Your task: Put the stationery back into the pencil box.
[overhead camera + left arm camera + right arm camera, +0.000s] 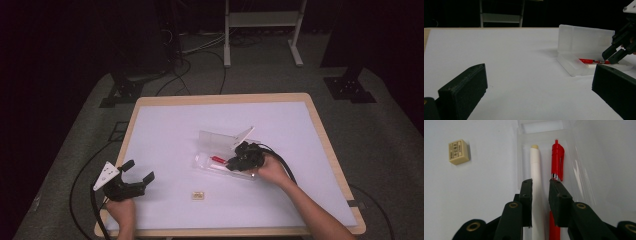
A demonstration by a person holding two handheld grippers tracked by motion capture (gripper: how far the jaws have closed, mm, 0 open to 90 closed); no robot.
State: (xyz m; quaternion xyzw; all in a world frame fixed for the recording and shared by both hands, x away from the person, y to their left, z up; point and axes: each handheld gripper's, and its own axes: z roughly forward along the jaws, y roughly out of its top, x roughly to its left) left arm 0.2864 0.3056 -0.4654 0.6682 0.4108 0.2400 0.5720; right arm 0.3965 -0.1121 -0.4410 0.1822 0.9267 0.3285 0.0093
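The right tool [234, 163] hung over the open clear case [206, 165] in the middle of the desk [165, 130], its tips down inside the tray; two things lay in there side by side, a white pen [535, 170] and a red pen [557, 161], both running lengthwise along the tray; in the right gripper view the two black jaws stood a narrow gap apart, straddling the white pen's barrel, the red pen lying just outside the right-hand jaw; the pads did not look pressed on either pen, so I took the tool for released, nothing grasped.

That was the relation everything hung on; the pens' long axis ran straight away from the tool, in line with the jaws, so the jaws faced across the barrel, which is how a pinch would want it; the two pens lay so close that a small drift sideways would put a jaw on the wrong one.

The case lid [585, 40] stood upright behind the tray; a small eraser [198, 195] sat on the bare desk, nearer the person and apart from the case.

The left tool [138, 172] rested well off at the desk's near left corner, jaws spread wide on nothing; the right hand was plainly the nearer one for the pens.
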